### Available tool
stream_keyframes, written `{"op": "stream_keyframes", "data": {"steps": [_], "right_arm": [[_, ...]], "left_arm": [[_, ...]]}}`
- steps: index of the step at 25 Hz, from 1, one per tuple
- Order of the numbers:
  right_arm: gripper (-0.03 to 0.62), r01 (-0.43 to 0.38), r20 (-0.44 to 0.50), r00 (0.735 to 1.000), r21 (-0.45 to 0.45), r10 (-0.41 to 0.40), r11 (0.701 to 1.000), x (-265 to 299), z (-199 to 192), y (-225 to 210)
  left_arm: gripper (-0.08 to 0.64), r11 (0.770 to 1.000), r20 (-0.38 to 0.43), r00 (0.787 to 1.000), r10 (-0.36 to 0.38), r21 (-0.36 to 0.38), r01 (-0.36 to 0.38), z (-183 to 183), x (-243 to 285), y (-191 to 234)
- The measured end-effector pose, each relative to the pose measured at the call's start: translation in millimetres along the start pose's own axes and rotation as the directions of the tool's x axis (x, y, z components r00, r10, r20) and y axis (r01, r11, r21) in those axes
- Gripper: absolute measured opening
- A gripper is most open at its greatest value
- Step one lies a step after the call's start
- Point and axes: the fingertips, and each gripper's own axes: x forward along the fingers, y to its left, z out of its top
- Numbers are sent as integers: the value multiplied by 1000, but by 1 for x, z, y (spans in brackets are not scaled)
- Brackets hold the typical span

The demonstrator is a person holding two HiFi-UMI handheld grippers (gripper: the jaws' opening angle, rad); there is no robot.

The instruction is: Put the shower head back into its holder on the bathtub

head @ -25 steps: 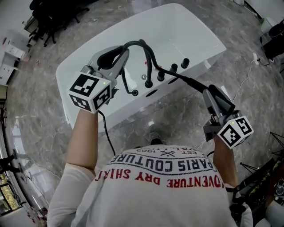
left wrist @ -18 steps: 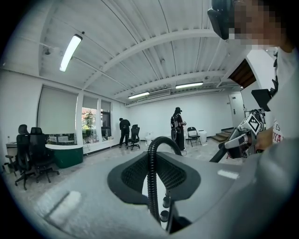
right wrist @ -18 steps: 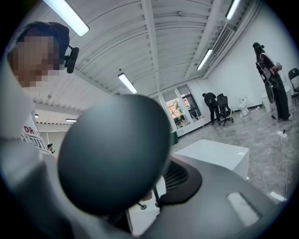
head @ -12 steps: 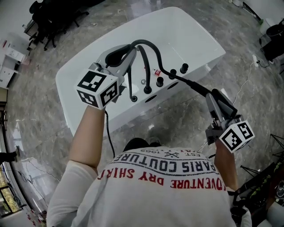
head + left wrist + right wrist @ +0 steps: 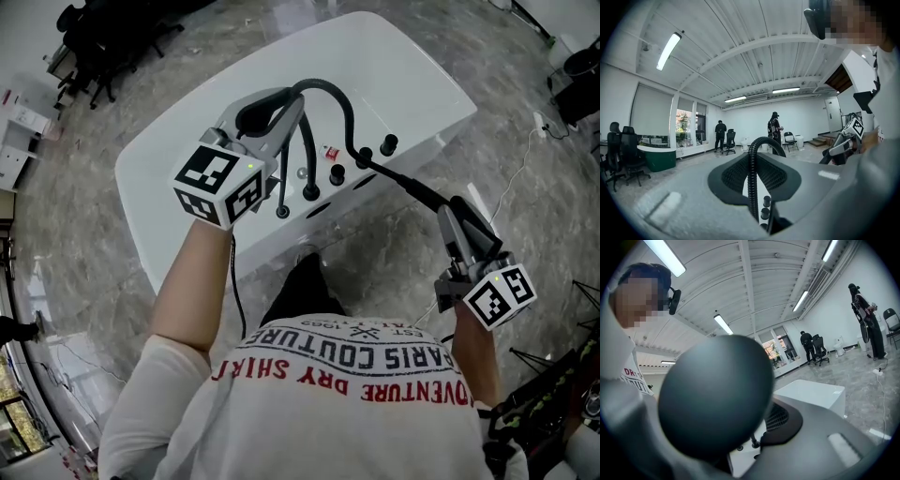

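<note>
The white bathtub (image 5: 187, 141) stands in front of me in the head view. A black ribbed hose (image 5: 328, 94) arches over its near rim. My left gripper (image 5: 279, 114) is shut on this hose above the rim; in the left gripper view the hose (image 5: 752, 178) runs upright between the jaws of the left gripper (image 5: 757, 187). To the right of the tub, my right gripper (image 5: 450, 214) is shut on the black shower head (image 5: 417, 192), off the rim. The head's round dark back (image 5: 715, 399) fills the right gripper view and hides most of the jaws.
Three black knobs (image 5: 337, 174) and a small ring fitting (image 5: 283, 212) sit along the tub's near rim. The floor is grey marble with a cable (image 5: 511, 183) on the right. Office chairs (image 5: 103, 37) stand at far left. Two people (image 5: 774, 126) stand far off.
My left gripper has carried the hose to the right along the tub's rim, tightening its arch. The right gripper with the shower head has barely moved.
</note>
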Motion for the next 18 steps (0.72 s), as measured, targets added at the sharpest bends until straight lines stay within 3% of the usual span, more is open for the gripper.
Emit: {"op": "stream_keyframes", "data": {"steps": [8,18], "right_arm": [[137,7,-4,1000,-14,-7,1000,10,1,4],[137,4,-53,999,-23,-6,1000,38,-11,7]], "left_arm": [[55,997,0,1000,26,-68,-26,-20,3,24],[55,984,-39,998,57,-164,-62,-73,-5,55]]}}
